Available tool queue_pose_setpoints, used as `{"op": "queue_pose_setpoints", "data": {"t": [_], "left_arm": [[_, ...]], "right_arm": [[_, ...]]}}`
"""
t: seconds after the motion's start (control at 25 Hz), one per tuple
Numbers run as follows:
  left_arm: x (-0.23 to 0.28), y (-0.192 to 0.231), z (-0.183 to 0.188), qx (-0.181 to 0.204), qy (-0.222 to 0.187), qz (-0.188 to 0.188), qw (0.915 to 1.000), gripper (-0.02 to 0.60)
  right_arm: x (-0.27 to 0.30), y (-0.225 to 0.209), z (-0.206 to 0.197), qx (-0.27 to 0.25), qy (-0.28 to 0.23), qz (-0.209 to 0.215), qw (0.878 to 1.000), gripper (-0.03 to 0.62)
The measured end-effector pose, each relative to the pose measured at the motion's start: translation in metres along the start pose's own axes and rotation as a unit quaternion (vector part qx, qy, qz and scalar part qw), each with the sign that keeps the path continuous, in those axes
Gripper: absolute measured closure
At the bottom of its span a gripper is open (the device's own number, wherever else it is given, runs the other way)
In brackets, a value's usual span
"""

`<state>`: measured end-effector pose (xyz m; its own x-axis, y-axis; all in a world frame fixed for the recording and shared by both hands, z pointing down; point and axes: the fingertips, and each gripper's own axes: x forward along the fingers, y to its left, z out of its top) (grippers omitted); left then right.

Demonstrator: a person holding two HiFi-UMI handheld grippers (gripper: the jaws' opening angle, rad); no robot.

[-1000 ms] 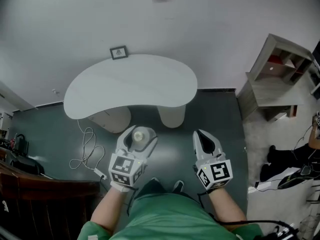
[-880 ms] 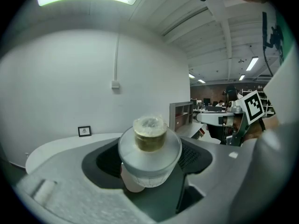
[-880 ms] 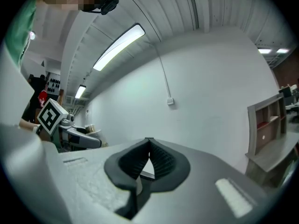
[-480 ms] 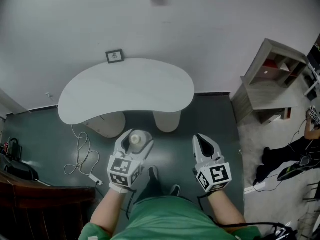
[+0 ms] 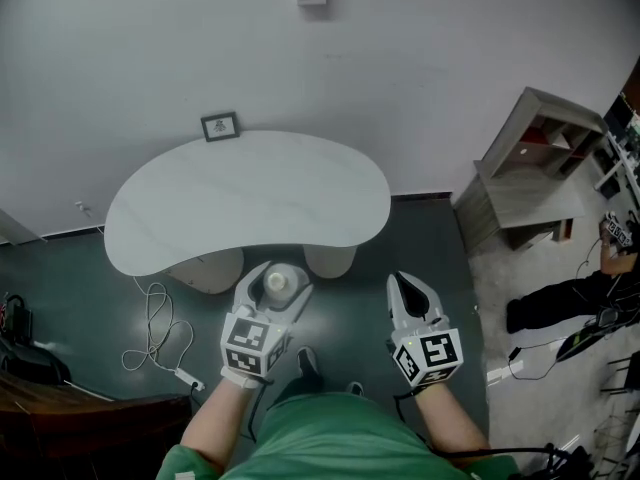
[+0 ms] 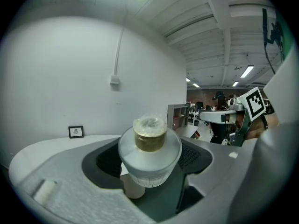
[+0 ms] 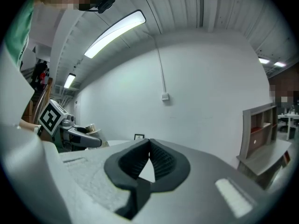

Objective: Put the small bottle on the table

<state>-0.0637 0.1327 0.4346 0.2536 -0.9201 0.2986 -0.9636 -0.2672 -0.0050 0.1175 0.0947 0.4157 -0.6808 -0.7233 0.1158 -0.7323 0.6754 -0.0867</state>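
Bottle (image 6: 149, 148) pinched in left gripper (image 5: 278, 278), just short of near edge of table (image 5: 200, 218), right gripper (image 5: 406, 280) pressed together, empty.

Glossy clr plastic small bottle (image 6: 149, 164); smooth matt table (image 5: 250, 193).

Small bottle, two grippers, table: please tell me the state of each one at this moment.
small bottle: upright, cap on, held in the air, not yet on the table.
left gripper: shut on the small bottle.
right gripper: shut, nothing between its jaws.
table: top bare except for the frame at its far edge.
picture frame: standing upright by the wall.
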Motion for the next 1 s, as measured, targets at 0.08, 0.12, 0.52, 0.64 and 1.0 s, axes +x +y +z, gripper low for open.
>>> {"op": "queue_pose_setpoints", "data": {"t": [0.08, 0.12, 0.52, 0.64, 1.0], "left_arm": [[0.005, 0.015, -0.002, -0.002, 0.001, -0.004, 1.0000, 0.235], [0.008, 0.022, -0.003, -0.004, 0.001, -0.005, 1.0000, 0.235], [0.028, 0.077, -0.009, -0.008, 0.005, -0.030, 0.9995, 0.235], [0.034, 0.087, -0.010, -0.007, 0.005, -0.039, 0.9992, 0.235], [0.045, 0.101, -0.005, -0.005, 0.002, -0.055, 0.9985, 0.235]], "right_arm": [[0.014, 0.003, -0.001, 0.001, 0.004, -0.003, 1.000, 0.591], [0.021, 0.005, -0.002, 0.002, 0.007, -0.005, 1.000, 0.591], [0.073, 0.025, -0.005, 0.006, 0.028, -0.022, 0.999, 0.591], [0.082, 0.027, -0.002, 0.004, 0.033, -0.033, 0.999, 0.591], [0.096, 0.024, 0.001, 0.003, 0.034, -0.055, 0.998, 0.591]]}}
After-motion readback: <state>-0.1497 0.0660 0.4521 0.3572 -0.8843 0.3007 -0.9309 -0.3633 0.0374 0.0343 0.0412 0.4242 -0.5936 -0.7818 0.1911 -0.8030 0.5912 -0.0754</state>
